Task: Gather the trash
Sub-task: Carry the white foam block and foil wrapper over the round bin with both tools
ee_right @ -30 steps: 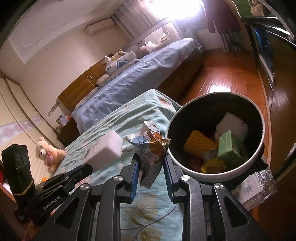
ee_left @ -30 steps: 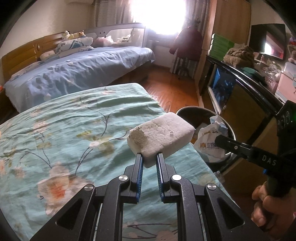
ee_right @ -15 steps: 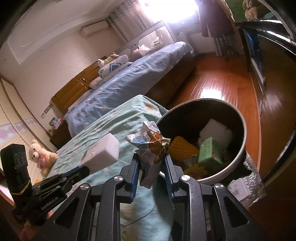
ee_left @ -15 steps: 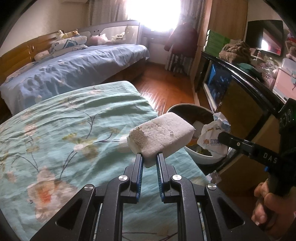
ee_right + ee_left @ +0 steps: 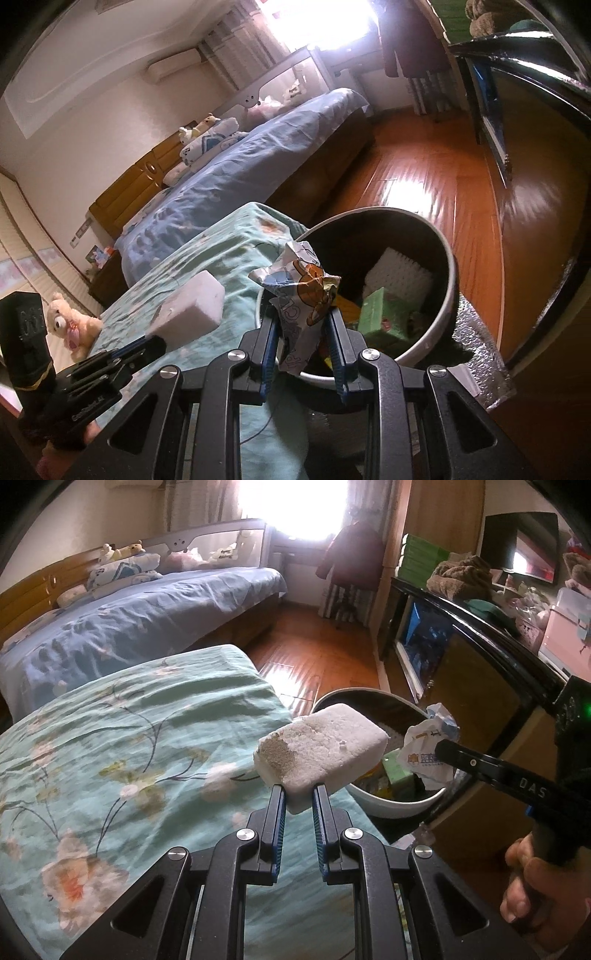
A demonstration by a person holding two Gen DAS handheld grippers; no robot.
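My left gripper [image 5: 298,792] is shut on a white foam block [image 5: 321,755] with a dirty patch, held over the right edge of the floral bed near the rim of the round bin [image 5: 388,805]. The same block [image 5: 188,308] and left gripper [image 5: 155,341] show at the lower left of the right wrist view. My right gripper [image 5: 301,321] is shut on a crumpled printed wrapper [image 5: 301,291], held just above the near rim of the bin [image 5: 448,295]. That wrapper [image 5: 430,753] also hangs over the bin in the left wrist view. Inside the bin lie a green box [image 5: 384,310], a white ribbed piece [image 5: 397,275] and other scraps.
The bin stands on a wooden floor [image 5: 424,177] between the teal floral bed [image 5: 129,757] and a dark glossy cabinet [image 5: 480,657]. A second bed with blue bedding [image 5: 147,620] lies beyond. A plush bear [image 5: 72,325] sits at far left. A hand [image 5: 535,886] grips the right tool.
Both grippers have travelled toward the bin with their loads. The bin now sits closer and lower in both views, and the wrapper hangs over its near rim.
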